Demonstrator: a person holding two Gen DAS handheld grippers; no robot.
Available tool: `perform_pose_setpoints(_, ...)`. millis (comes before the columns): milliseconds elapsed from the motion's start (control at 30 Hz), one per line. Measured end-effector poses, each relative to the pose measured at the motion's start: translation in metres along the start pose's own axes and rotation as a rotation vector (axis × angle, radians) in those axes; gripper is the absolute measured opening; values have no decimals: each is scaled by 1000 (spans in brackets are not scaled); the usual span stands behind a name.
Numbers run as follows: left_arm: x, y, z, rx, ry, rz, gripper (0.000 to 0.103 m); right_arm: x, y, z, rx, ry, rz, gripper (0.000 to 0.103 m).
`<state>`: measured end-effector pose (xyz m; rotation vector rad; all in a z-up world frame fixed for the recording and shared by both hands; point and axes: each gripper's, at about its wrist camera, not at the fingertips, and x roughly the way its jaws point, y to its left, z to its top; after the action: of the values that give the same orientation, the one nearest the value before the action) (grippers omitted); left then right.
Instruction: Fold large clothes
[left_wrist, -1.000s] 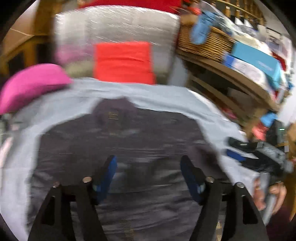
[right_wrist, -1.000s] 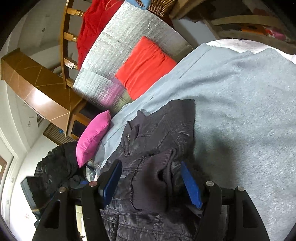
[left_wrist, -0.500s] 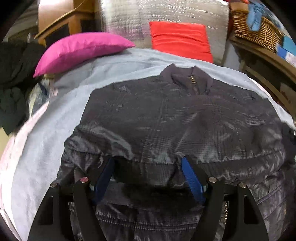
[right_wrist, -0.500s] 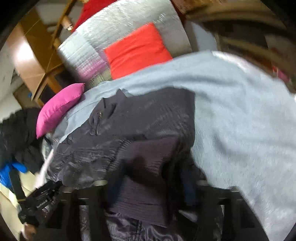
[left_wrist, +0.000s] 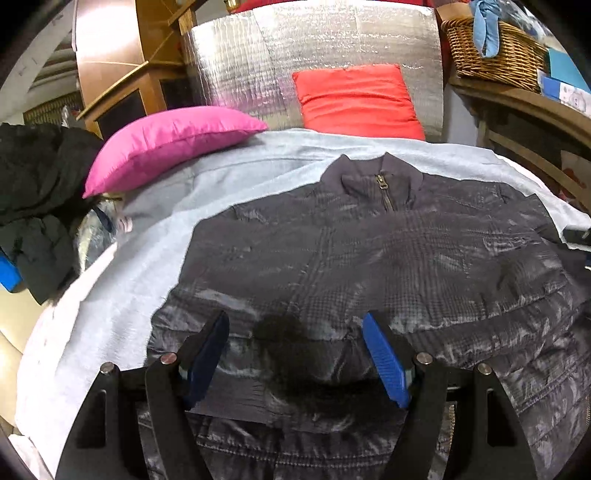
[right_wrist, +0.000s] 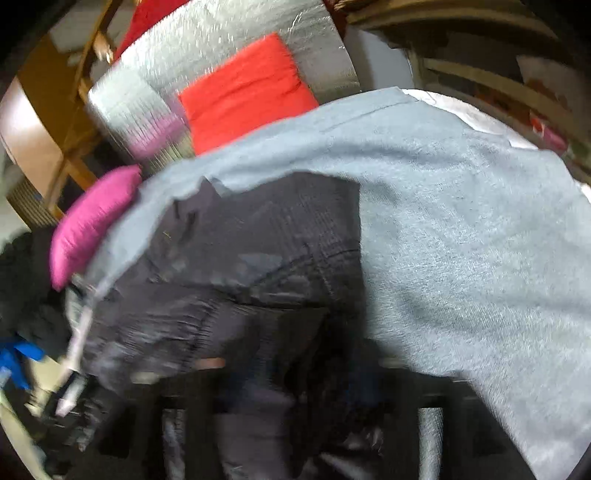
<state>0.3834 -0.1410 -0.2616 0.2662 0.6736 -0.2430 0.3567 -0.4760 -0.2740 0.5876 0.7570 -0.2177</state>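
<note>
A dark grey quilted jacket (left_wrist: 369, 258) lies face up on a light blue-grey blanket (left_wrist: 236, 177), collar and zipper toward the far side, both sleeves folded across its front. My left gripper (left_wrist: 295, 354) is open, its blue pads on either side of the folded sleeve cuff near the jacket's hem. The right wrist view is blurred: the jacket (right_wrist: 258, 258) fills the lower left, and dark cloth covers my right gripper (right_wrist: 288, 398), so its jaws do not show clearly.
A pink pillow (left_wrist: 166, 140) and a red cushion (left_wrist: 354, 99) lie at the far end against a silver foil mat (left_wrist: 295, 55). A black garment pile (left_wrist: 33, 206) sits left. A wicker basket (left_wrist: 491, 48) stands on wooden shelves at the right.
My left gripper has swung in low over the jacket's hem and now straddles the sleeve cuff. My right gripper has moved with the cuffed sleeve; its view has turned blurred.
</note>
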Motion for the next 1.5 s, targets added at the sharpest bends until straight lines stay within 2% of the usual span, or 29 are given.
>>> perform_pose_setpoints(67,-1,1,0,4,-4,14,76,-16,-1,1,3,-68,20,77)
perform_pose_setpoints(167,0,3,1,-4,-3,20,76,-27,7,2,-28,-86,42,77)
perform_pose_setpoints(333,3,3,1,4,0,36,76,6,21,-9,-80,37,-11,77)
perform_pose_setpoints(400,5,2,0,10,3,43,76,11,23,-18,-103,44,-16,77)
perform_pose_setpoints(533,8,1,0,9,9,45,76,-3,43,-23,-214,-73,-68,62)
perform_pose_setpoints(600,10,1,0,6,14,45,76,-5,42,-23,-228,-97,-100,56)
perform_pose_setpoints(633,12,1,-1,6,19,46,76,4,39,-23,-236,-77,-144,54)
perform_pose_setpoints(700,14,1,-1,8,27,47,76,22,32,-24,-220,-13,-169,53)
perform_pose_setpoints(933,15,3,-1,5,37,48,76,5,22,-17,-154,-6,-104,57)
perform_pose_setpoints(1000,11,7,1,-4,28,39,76,-8,20,-14,-135,-36,-79,58)
perform_pose_setpoints(1067,3,18,9,-28,-6,34,77,-22,13,-8,-112,-97,-65,64)
perform_pose_setpoints(1133,-3,33,17,-62,-55,55,84,-39,3,-3,-63,-161,-37,77)
perform_pose_setpoints(1200,0,53,23,-108,-72,92,89,-43,-5,2,-19,-174,-5,81)
perform_pose_setpoints(1400,49,86,15,-203,101,65,89,-6,-28,8,140,-19,85,82)
perform_pose_setpoints(1467,61,87,10,-216,155,19,89,8,-24,6,140,30,102,81)
perform_pose_setpoints(1500,64,84,8,-208,173,24,89,17,-19,3,123,61,99,82)
